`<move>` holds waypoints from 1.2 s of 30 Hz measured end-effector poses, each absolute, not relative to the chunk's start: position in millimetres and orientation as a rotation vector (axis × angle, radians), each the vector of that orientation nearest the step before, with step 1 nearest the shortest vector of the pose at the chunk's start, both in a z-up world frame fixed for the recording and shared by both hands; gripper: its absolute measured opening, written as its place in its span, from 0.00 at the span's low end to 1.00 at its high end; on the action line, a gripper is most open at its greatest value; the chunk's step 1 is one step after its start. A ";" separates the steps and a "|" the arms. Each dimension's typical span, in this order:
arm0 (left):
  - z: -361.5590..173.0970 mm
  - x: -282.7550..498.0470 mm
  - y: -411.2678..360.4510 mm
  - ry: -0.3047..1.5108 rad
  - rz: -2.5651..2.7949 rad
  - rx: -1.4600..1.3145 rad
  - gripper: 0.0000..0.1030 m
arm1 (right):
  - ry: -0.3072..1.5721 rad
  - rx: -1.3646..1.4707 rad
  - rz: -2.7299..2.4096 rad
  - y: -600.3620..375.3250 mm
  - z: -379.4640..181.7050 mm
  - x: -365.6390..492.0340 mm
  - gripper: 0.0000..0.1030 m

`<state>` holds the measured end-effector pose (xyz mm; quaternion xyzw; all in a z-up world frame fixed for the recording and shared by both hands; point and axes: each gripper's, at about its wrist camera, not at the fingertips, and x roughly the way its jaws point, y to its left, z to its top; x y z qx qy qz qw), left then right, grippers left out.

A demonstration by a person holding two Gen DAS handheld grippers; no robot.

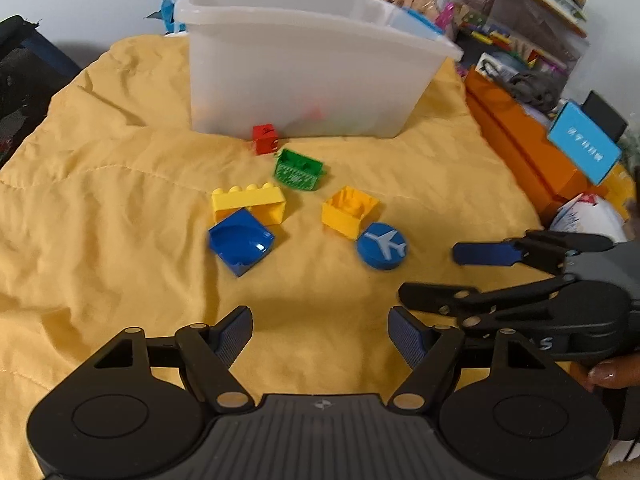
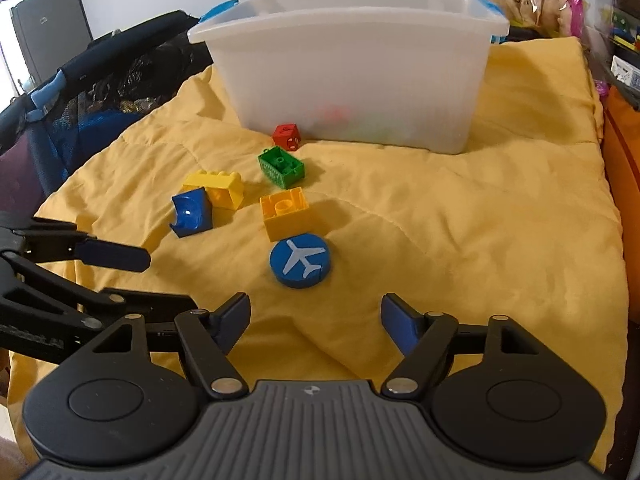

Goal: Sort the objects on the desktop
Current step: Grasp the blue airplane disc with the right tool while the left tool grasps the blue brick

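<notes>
Both grippers are hovering side by side over a yellow quilt point(image 1: 120, 200) that is covering the surface, and both are standing wide open with nothing between their blue-padded fingers. The left gripper point(image 1: 320, 332) is pointing forward at the scattered toys, while the right gripper point(image 2: 316, 320) is sitting just to its right (its two fingers are showing sideways at the right edge of the left wrist view, with a person's fingertip on the handle). Nearest, just ahead of the right gripper, a blue round disc with a white airplane point(image 2: 300, 266) is lying flat. Touching its far side, a yellow square brick point(image 2: 285, 213) is resting with its hollow side up. Ahead and to the left of the left gripper, a blue curved block point(image 1: 240, 245) is leaning against a yellow long brick point(image 1: 249, 204). Farther on, a green brick point(image 1: 298, 170) is lying tilted with its hollow side showing, and beyond it a red cube point(image 1: 265, 139) is sitting right against the front wall of a translucent white bin point(image 1: 312, 80), in which faint coloured shapes are showing through. To the right, orange boxes point(image 1: 520, 144) are lining the quilt's edge.
</notes>
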<state>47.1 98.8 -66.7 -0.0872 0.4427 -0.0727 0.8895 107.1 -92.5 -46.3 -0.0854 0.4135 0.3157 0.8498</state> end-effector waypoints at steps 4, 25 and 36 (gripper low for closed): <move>-64.7 47.2 97.9 0.909 -0.156 -0.183 0.76 | 0.889 -0.177 0.656 -93.1 -48.9 109.0 0.73; -58.2 47.5 110.0 0.856 -0.110 -0.155 0.70 | 0.765 -0.363 0.721 -62.1 -38.3 101.0 0.49; -69.4 87.3 116.8 0.863 -0.050 -0.083 0.69 | 0.833 -0.371 0.703 -51.9 -48.7 111.6 0.41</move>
